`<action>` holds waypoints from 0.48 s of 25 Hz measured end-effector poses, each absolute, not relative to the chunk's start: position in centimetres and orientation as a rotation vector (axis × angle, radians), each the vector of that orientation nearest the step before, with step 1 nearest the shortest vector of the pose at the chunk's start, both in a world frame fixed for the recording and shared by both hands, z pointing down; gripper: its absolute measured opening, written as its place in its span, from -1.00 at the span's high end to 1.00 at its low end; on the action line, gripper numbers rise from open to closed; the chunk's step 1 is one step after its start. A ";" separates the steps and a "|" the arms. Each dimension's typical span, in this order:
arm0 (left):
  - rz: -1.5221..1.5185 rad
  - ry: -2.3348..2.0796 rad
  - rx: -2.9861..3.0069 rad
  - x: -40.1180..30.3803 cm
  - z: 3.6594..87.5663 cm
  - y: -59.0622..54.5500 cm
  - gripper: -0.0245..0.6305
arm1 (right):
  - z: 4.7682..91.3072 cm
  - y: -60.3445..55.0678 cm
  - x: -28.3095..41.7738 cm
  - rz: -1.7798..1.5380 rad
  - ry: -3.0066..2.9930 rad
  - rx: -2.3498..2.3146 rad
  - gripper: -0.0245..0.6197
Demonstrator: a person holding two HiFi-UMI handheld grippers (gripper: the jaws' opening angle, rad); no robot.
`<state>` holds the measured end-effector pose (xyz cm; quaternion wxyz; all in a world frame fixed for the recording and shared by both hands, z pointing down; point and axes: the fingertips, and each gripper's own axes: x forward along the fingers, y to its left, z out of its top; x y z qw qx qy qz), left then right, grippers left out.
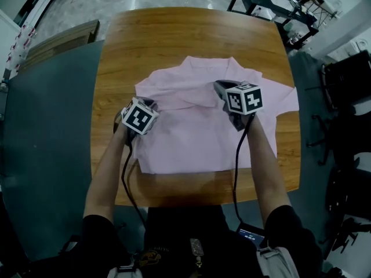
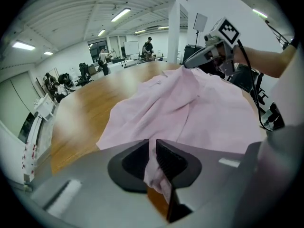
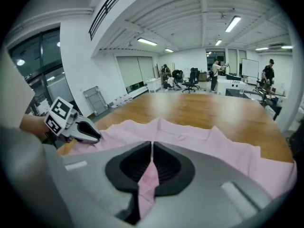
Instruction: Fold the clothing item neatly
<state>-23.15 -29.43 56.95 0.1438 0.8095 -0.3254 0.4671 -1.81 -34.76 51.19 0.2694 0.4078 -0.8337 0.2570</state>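
Note:
A pale pink collared shirt [image 1: 197, 135] lies spread on the wooden table [image 1: 174, 39], collar toward the far edge. My left gripper [image 1: 151, 105] is at the shirt's left side, its jaws shut on a bunched fold of pink cloth [image 2: 153, 172]. Over the shirt's upper middle, near the collar, my right gripper [image 1: 221, 88] is shut on a pinch of the same shirt [image 3: 148, 179]. The cloth rises from the table toward both grips. Each gripper shows in the other's view: the right gripper [image 2: 192, 61] beyond the lifted cloth, and the left gripper [image 3: 91, 135] at the shirt's edge.
The table's near edge [image 1: 191, 198] runs just in front of the person. Dark mats [image 1: 46, 155] cover the floor at the left. Metal frames and equipment [image 1: 278, 10] stand at the far right. Desks, chairs and people [image 3: 216, 77] fill the room beyond the table.

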 end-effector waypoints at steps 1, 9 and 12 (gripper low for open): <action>1.350 -0.933 2.326 -23.1 57.2 -29.3 0.75 | 52.2 -35.5 -1.4 0.692 -2.220 1.106 0.87; 1.353 -0.920 2.280 -22.9 58.5 -28.9 0.76 | 57.3 -40.4 0.7 0.602 -2.039 1.116 0.87; 1.360 -0.922 2.265 -23.1 58.9 -28.9 0.76 | 58.7 -41.6 0.3 0.592 -2.025 1.100 0.87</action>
